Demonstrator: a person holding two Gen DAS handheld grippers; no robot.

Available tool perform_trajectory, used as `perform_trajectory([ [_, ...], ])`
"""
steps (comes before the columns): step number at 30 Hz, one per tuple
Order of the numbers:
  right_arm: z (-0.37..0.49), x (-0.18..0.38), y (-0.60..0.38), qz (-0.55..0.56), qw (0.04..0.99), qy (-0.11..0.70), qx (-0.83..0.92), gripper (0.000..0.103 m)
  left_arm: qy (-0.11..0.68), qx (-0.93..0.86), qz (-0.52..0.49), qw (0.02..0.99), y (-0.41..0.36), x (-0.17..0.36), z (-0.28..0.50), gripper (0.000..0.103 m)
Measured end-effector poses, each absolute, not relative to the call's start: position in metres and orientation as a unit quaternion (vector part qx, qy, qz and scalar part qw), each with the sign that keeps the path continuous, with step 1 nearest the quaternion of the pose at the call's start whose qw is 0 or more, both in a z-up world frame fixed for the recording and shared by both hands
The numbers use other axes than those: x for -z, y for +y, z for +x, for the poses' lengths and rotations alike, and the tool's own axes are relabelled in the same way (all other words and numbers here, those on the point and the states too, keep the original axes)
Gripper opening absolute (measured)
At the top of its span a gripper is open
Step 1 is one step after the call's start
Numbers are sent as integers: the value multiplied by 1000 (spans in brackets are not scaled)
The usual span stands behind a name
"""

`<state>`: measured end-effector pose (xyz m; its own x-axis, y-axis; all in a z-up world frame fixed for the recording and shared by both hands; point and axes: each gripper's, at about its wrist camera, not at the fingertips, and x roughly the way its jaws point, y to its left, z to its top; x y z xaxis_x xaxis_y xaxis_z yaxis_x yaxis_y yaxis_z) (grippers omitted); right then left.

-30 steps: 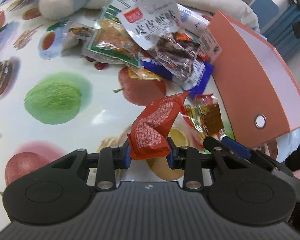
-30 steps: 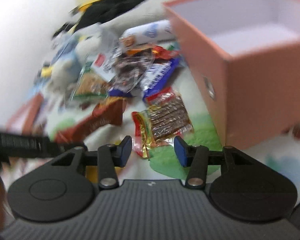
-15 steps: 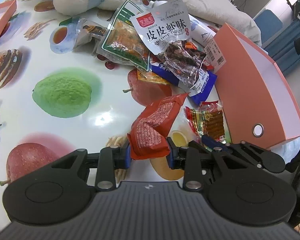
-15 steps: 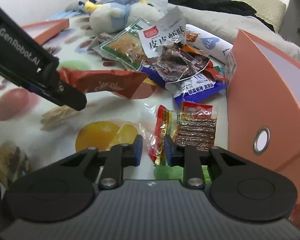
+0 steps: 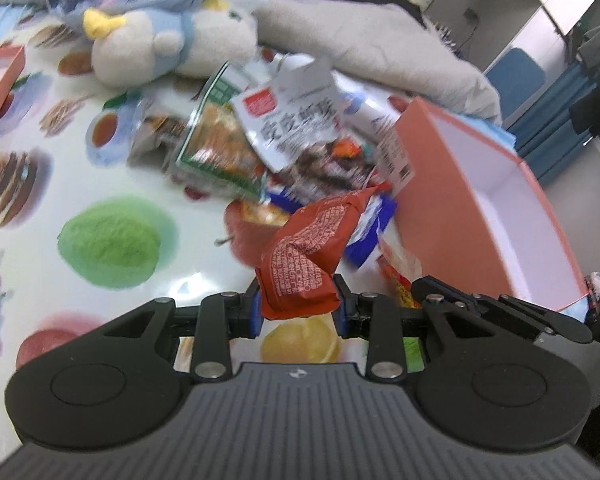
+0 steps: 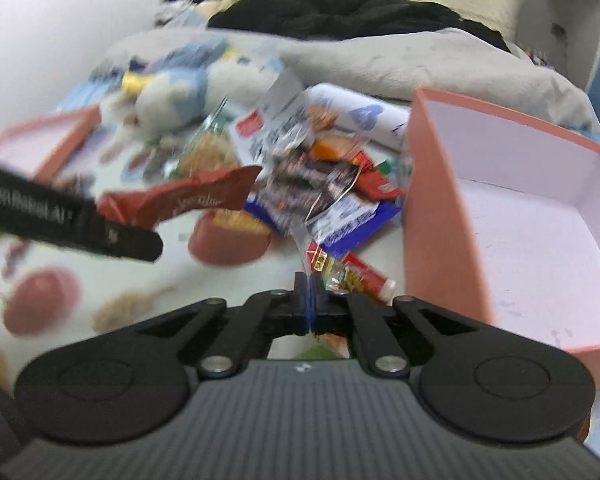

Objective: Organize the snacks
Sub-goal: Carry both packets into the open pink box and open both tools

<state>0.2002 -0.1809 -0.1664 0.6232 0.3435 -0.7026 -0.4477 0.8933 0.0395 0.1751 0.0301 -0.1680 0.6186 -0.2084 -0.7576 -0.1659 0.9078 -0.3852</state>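
Note:
My left gripper (image 5: 298,310) is shut on the lower end of a red snack packet (image 5: 312,248), which hangs above the fruit-print tablecloth (image 5: 112,240). In the right wrist view the same red packet (image 6: 188,200) shows beside the left gripper's black finger (image 6: 132,240). My right gripper (image 6: 310,300) is shut, its pads pinching the clear edge of a red-and-yellow snack packet (image 6: 352,276) lifted off the cloth. An open orange box (image 6: 432,216) with a white inside stands just right of both grippers, and its orange wall (image 5: 452,220) shows in the left wrist view.
A heap of snack packets (image 5: 260,148) lies beyond the grippers, left of the box. A plush toy (image 5: 168,48) and grey bedding (image 6: 420,60) sit behind it. An orange box lid (image 6: 44,144) lies at the far left.
The right jaws closed on the clear-wrapped packet's edge and lifted it. Both grippers rose from the cloth, the left still holding the red packet. The box's inside now shows.

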Motion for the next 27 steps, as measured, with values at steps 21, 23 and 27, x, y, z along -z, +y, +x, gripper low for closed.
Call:
perform_trajectory([
  [21,234,49,-230,21,906,356,-229,3,383,51,-185,903,-5,54,207,37],
  [23,240,37,-237,20,912,345,-222,3,377,61,-181,906,-14,43,213,37],
  [27,251,17,-256,22,923,325,-205,3,365,79,-167,912,-35,20,231,37],
])
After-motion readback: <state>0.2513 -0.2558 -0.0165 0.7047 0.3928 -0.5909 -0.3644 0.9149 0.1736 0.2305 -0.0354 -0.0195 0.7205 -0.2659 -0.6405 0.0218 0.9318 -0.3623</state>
